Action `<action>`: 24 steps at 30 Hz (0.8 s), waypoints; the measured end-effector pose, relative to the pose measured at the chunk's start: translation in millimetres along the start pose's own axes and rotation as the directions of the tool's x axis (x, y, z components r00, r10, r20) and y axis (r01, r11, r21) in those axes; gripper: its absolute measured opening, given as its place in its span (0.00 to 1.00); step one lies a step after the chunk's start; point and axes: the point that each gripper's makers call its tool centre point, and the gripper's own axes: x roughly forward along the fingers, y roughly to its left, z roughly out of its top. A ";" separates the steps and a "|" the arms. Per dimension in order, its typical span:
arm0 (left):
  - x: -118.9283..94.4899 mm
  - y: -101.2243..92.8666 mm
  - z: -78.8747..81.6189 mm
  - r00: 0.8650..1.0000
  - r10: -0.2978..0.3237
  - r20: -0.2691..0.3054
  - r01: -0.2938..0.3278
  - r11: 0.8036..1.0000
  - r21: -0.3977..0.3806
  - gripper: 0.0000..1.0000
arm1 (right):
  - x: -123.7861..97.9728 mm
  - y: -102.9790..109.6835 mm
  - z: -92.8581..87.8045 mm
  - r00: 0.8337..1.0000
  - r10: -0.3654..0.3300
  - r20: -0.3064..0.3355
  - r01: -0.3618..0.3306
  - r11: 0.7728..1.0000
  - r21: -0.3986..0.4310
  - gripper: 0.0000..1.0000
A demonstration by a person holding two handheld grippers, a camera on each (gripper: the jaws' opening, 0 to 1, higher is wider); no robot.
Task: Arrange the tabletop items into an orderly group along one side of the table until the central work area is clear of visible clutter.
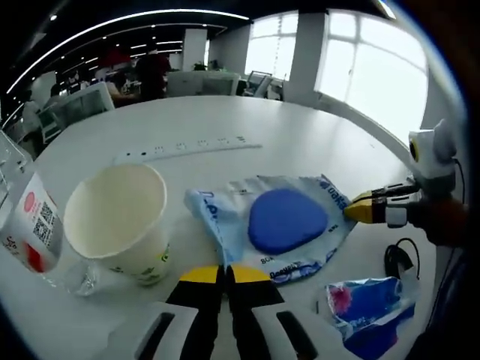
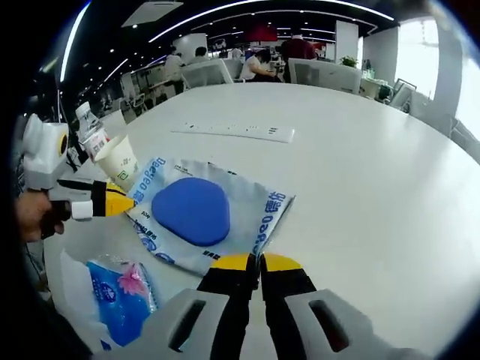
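**Tongs closed at two edges of a soft wipes pack**

Left tongs (image 1: 223, 276) sit with tips together at the near edge of the wipes pack (image 1: 281, 225), seemingly nipping the film, though a real hold can't be confirmed. Right tongs (image 2: 255, 264) are likewise together at the pack's opposite edge (image 2: 202, 214). The pack lies flat mid-bench, blue lid up, beside a paper cup (image 1: 120, 221) and near a small blue tissue packet (image 1: 367, 304).

Judging by its crinkled film, the pack is soft, floppy and slick; it will sag if lifted by one corner. Pinch the sealed border, not the lid, or slide it across the white bench (image 2: 360, 150). The cup looks light and tippy; grip its rim gently.
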 end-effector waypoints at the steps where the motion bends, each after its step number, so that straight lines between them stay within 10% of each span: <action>1: -0.3 0.0 0.6 1.000 0.001 0.001 -0.001 1.000 0.000 0.01 | 0.4 0.0 0.0 1.000 -0.001 -0.001 0.001 1.000 -0.001 0.00; 24: -23.2 -6.2 8.6 0.999 -0.024 0.033 0.024 1.000 0.006 0.30 | -30.9 2.7 3.9 0.997 -0.026 0.079 0.016 0.992 0.125 0.31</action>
